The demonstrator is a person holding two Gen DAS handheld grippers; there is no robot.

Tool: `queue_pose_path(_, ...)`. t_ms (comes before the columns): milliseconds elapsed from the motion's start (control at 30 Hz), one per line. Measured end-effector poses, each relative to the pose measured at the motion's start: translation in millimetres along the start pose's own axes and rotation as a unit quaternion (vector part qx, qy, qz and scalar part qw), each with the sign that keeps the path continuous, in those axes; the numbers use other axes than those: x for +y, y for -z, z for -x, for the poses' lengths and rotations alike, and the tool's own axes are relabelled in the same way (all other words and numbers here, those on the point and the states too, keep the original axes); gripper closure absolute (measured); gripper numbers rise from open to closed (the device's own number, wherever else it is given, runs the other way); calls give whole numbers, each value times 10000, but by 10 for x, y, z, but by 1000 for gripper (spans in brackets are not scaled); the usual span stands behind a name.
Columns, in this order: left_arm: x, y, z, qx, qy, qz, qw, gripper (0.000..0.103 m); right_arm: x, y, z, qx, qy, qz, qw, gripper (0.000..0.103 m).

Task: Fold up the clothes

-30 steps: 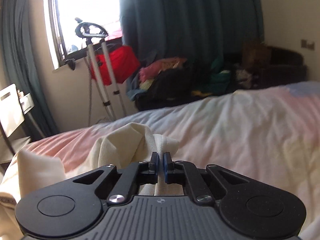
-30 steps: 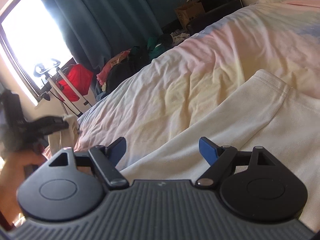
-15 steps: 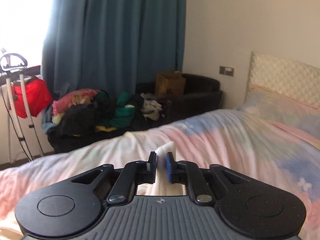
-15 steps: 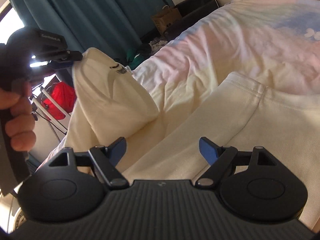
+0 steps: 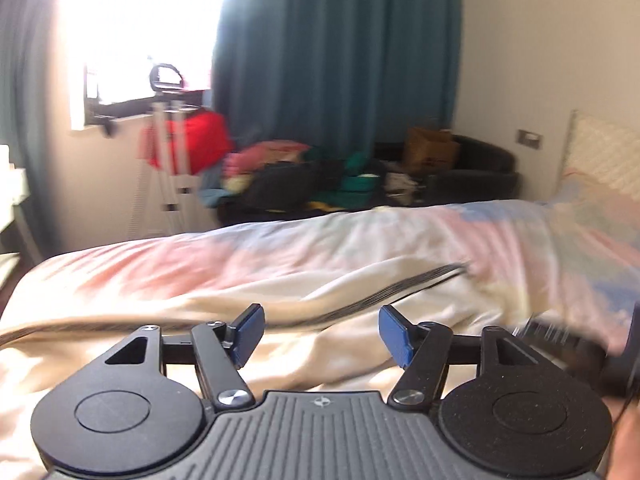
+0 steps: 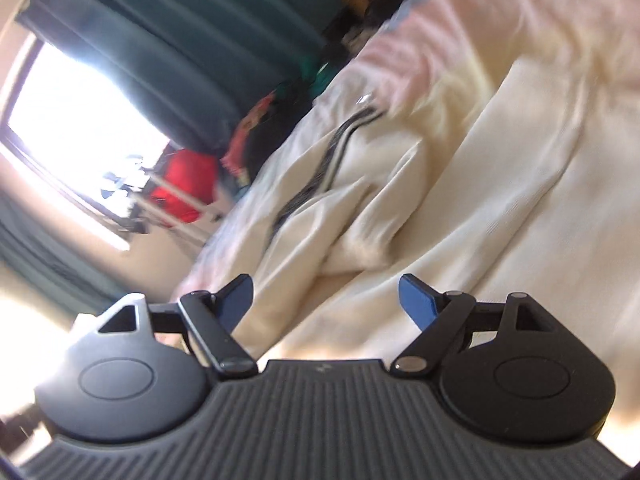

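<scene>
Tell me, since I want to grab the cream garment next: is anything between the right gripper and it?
Nothing visible. The right gripper, open, looks straight onto the cream garment lying on the bed.

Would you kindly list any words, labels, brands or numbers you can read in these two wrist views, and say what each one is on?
No text can be read in either view.
Cream garment: dark stripes and a small pale mark at their top end, too blurred to read.
Brown cardboard box: dark print on its front, too blurred to read.
Left gripper and right gripper: only a small round emblem on each body, no lettering.
</scene>
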State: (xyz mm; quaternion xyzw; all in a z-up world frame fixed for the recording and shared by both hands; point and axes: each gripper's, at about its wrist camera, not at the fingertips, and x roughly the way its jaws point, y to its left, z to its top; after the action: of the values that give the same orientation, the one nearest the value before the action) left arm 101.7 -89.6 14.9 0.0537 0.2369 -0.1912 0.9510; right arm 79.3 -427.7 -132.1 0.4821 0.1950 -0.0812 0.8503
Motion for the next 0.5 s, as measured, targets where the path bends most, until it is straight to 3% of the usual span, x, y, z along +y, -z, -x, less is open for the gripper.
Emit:
queue_pose_path(200,714,622,672,51,-310,1235,9918,33,66,48,-133,730,-1225,-691,9874,20)
queue_pose_path(300,967,775,778,37,-210,1825,9830,33,121,46,-226,935,-1454,-1028,9796,20)
queue_pose_path(367,1053,840,761,29,-144,2027,9791,33,125,22,-375,1205,-1565,-1470,9692,20)
queue_pose_path(500,1009,944,609,169,-230,1865,9820,33,213,5,-689,1031,-940,-1398,9803,20)
